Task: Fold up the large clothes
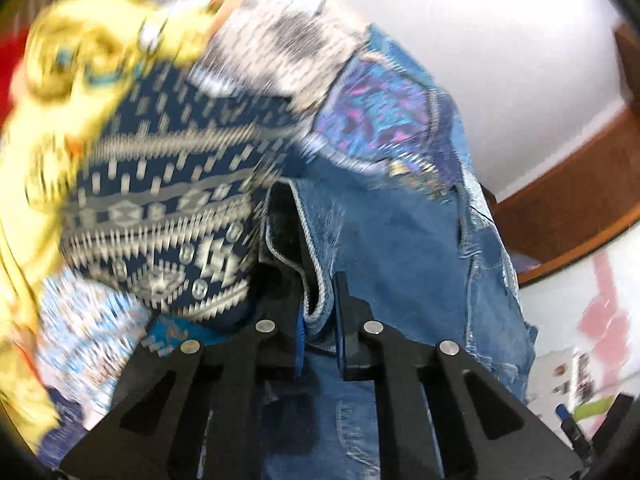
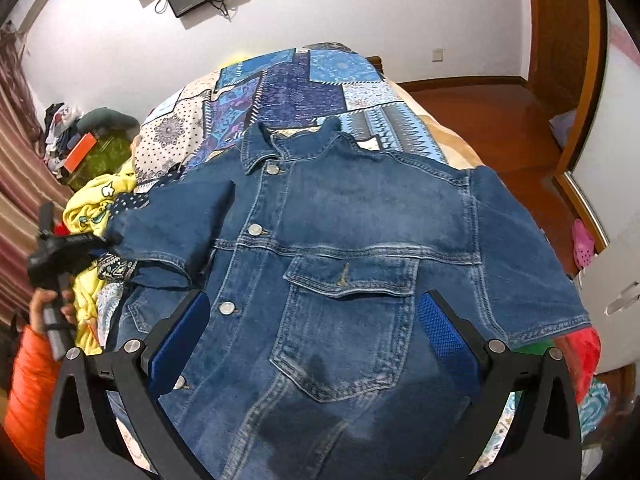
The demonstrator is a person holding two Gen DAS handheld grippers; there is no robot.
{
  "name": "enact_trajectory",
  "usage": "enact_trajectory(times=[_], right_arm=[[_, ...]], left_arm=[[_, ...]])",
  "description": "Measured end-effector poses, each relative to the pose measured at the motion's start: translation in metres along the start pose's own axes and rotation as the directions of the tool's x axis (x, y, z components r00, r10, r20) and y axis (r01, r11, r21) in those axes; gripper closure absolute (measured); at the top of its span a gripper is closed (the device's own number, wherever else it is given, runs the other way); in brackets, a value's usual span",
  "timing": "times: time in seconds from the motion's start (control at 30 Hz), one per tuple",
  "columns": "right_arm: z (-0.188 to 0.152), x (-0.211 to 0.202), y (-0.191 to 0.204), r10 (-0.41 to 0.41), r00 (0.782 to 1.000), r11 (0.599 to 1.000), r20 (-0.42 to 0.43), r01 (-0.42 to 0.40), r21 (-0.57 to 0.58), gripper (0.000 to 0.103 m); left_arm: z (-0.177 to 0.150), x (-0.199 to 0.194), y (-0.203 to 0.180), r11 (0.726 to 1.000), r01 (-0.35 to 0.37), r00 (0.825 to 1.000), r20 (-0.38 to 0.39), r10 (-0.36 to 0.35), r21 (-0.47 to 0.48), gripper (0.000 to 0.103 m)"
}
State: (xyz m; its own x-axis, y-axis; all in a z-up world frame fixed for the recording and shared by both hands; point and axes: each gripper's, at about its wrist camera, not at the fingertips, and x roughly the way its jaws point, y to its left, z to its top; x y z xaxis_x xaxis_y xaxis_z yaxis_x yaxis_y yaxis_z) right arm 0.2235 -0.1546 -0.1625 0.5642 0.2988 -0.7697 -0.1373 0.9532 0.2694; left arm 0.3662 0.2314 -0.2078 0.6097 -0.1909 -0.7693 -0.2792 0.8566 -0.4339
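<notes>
Pinching a sleeve hem, the left gripper (image 1: 320,312) lifts it off the jacket (image 2: 340,260), prob. to fold it inward; that view is blurred. Right gripper (image 2: 320,344) hovers w/ fingers wide apart over the chest pocket (image 2: 348,320). Jacket lies front-up on the bed (image 2: 304,80), collar (image 2: 296,144) pointing away, long axis running collar to hem.

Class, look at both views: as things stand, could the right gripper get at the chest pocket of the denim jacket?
Probably yes: the right gripper is open directly above the chest pocket, with nothing lying over it.
</notes>
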Motion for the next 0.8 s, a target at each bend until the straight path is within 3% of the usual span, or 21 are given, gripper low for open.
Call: enact_trajectory(times=[0.1, 0.27, 0.4, 0.67, 0.8], right_arm=[[-0.001, -0.007, -0.011, 0.004, 1.0, 1.0, 0.007, -0.005, 0.028, 0.0], [0.002, -0.021, -0.026, 0.011, 0.999, 0.998, 0.048, -0.014, 0.064, 0.0], [0.003, -0.029, -0.037, 0.003, 0.997, 0.997, 0.073, -0.009, 0.073, 0.0], [-0.003, -0.04, -0.07, -0.034, 0.996, 0.992, 0.088, 0.023, 0.124, 0.0], [-0.009, -0.043, -0.095, -0.075, 0.994, 0.985, 0.074, 0.062, 0.16, 0.0]], left_arm=[[0.013, -0.017, -0.038, 0.997, 0.015, 0.999, 0.048, -0.019, 0.072, 0.094], [0.02, -0.04, -0.112, 0.979, 0.089, 0.989, 0.103, -0.108, 0.181, 0.095], [0.012, -0.046, -0.182, 0.942, 0.156, 0.975, 0.105, -0.194, 0.296, 0.096], [-0.031, 0.008, -0.3, 0.867, 0.251, 0.964, -0.031, -0.264, 0.431, 0.097], [-0.065, 0.04, -0.333, 0.843, 0.287, 0.958, -0.123, -0.26, 0.454, 0.097]])
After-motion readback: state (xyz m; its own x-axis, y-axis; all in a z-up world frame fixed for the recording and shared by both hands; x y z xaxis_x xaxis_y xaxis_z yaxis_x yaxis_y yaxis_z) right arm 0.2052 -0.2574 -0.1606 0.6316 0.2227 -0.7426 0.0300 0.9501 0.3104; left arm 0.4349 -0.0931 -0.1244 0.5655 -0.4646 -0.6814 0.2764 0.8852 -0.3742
